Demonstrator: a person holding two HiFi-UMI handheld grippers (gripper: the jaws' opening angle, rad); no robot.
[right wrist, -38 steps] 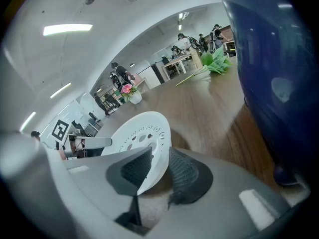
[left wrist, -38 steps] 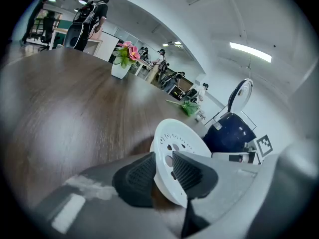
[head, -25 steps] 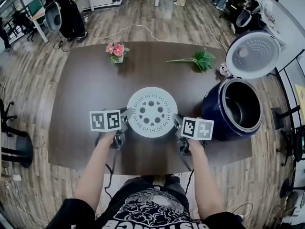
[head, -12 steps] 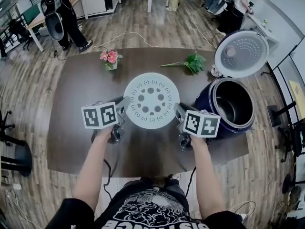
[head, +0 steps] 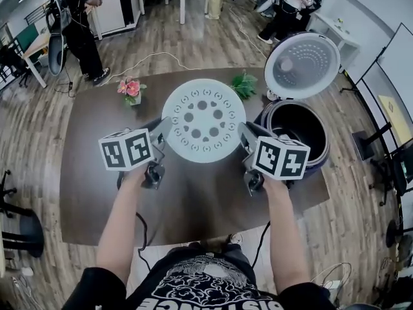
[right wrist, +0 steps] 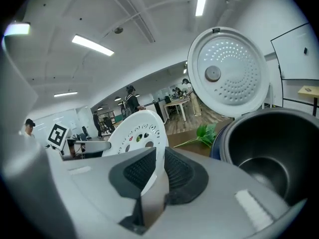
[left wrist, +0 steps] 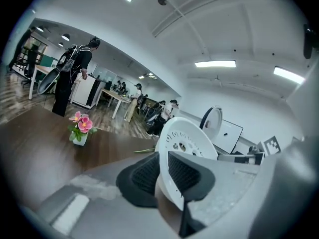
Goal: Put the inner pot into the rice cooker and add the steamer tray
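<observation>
White steamer tray (head: 203, 120) is hanging left of the rice cooker (head: 293, 134), above the surface (head: 90, 173). The left claw (head: 158, 134) and right claw (head: 245, 136) are each pinching its rim.

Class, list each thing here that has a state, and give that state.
steamer tray: held up by its opposite edges
left gripper: shut on the steamer tray
right gripper: shut on the steamer tray
rice cooker: open
lid: raised upright
flower pot: upright
</observation>
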